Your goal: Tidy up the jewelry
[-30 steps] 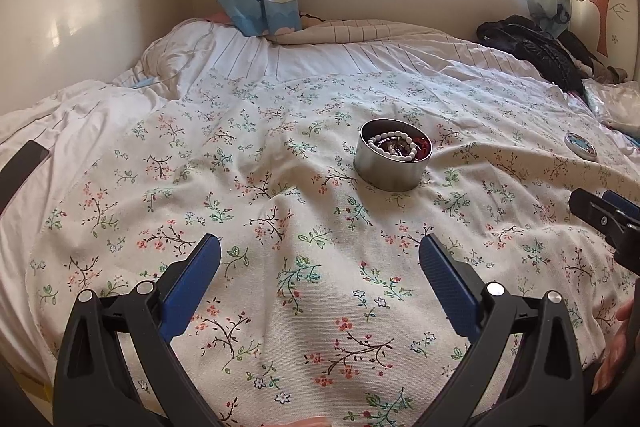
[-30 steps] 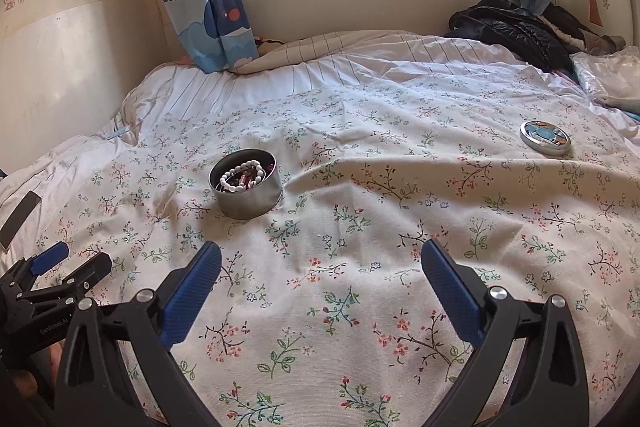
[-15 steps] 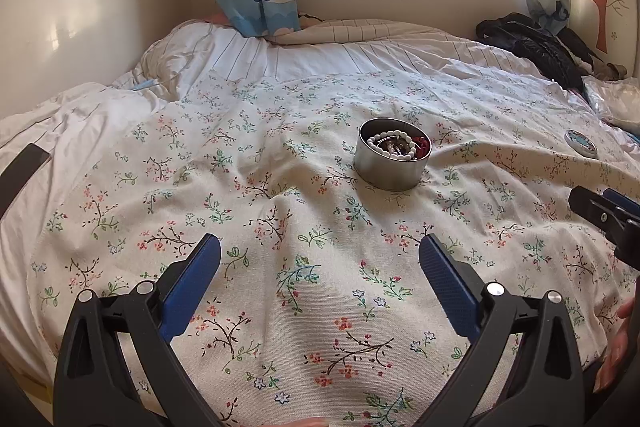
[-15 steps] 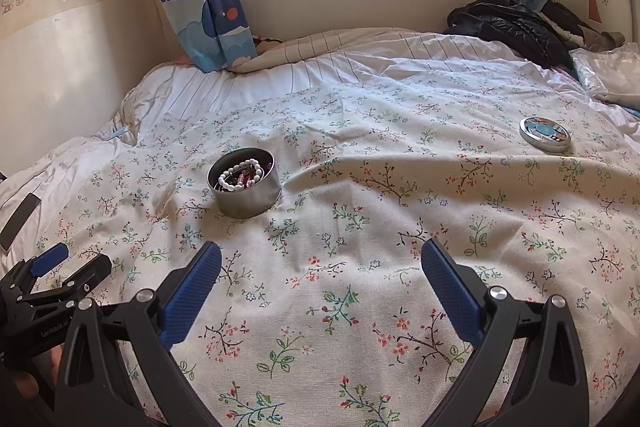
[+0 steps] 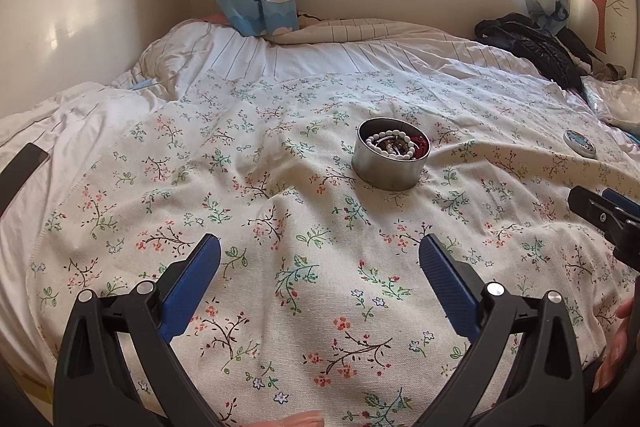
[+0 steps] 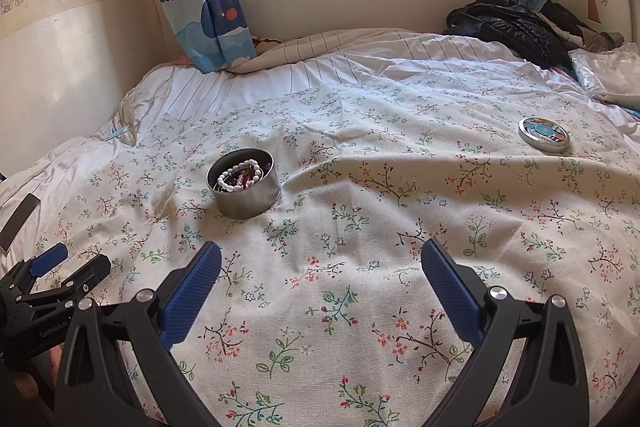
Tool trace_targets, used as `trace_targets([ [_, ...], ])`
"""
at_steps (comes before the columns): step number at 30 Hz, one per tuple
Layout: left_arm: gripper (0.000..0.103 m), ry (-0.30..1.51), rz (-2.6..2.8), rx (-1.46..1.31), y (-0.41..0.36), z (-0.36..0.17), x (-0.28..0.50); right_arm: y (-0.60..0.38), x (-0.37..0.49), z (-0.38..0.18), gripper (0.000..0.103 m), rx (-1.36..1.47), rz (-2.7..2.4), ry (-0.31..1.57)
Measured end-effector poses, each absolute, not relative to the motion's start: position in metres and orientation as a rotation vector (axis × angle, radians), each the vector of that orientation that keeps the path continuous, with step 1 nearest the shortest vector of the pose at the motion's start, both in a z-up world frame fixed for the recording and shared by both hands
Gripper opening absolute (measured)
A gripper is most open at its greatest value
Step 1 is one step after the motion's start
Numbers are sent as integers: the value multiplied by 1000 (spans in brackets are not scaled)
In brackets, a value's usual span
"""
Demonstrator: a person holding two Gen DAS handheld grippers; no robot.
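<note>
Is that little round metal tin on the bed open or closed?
Open: the round silver tin has no lid on, and white beads show inside.

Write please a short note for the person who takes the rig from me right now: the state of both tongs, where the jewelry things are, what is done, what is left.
Left tongs: open, empty, above the floral bedspread.
Right tongs: open, empty, also above the bedspread.
Round metal tin: upright on the bedspread, lid off, holding a white bead bracelet and dark red beads.
Lid: lying flat, far to the right of the tin, apart from it.
Done: jewelry is in the tin; none shows loose on the bed.
Left: probably fetch the lid and close the tin.
</note>
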State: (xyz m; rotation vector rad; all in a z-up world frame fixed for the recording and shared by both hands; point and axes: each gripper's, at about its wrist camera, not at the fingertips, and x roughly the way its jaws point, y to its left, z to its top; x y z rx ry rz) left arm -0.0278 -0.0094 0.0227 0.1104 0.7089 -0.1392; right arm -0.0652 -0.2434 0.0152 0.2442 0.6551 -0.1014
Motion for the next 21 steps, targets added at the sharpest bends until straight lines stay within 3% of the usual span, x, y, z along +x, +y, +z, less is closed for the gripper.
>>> trace_targets([
  [21,96,714,-137,105,-8,23,-25,-243,-65,16,96,240,-102,658],
])
